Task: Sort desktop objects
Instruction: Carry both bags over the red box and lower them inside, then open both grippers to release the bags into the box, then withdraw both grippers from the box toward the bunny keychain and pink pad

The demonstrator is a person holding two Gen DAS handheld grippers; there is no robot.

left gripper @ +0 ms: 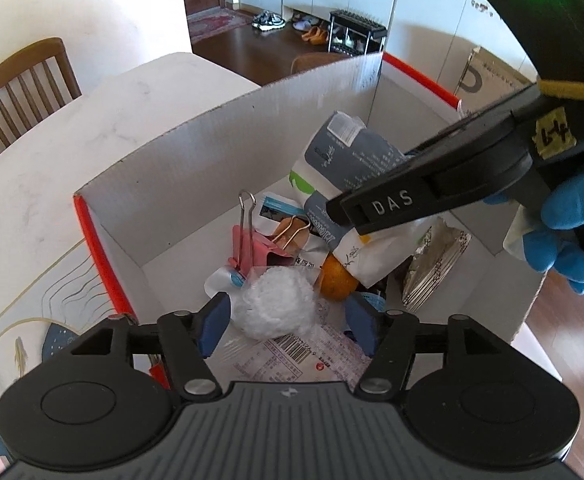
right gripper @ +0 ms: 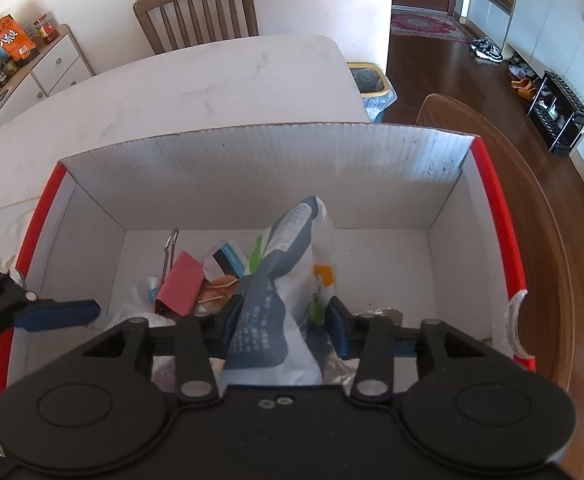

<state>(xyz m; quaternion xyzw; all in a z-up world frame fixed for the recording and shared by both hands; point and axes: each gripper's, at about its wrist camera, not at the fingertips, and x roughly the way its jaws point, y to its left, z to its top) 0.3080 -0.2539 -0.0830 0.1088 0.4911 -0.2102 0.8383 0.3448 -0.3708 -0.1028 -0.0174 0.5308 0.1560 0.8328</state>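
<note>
We see a white counter (right gripper: 212,88) w/ a big white cardboard box (right gripper: 252,168) on it, red trim along its side rims. A wooden chair (right gripper: 196,8) stands at the counter's far edge.

Both our tools hang over the box, pointing down into it. Left hand-held gripper (left gripper: 288,322): jaws apart, blue pads (left gripper: 214,324) either side of a white crumpled wad (left gripper: 278,306) that lies between them; pads not pressing on it as far as we can tell. Right hand-held gripper (right gripper: 282,326): jaws partly apart w/ a grey-white-green pouch (right gripper: 288,264) standing up between them; pouch sits close to both pads, but whether they touch it we cannot tell. In the left wrist view the right tool comes in from the upper right, held by a hand in a blue glove (left gripper: 567,236), the pouch (left gripper: 343,164) hanging at its tip.

Box floor, approx. largest to smallest: a flat printed wrapper w/ barcode (left gripper: 292,354) under the wad, a crinkled foil packet (left gripper: 435,268) at the right, a pink binder clip (left gripper: 252,248) w/ silver handles, an orange round thing (left gripper: 335,284) partly under the pouch, a copper-coloured clip (left gripper: 292,232) just beside the pink one.
</note>
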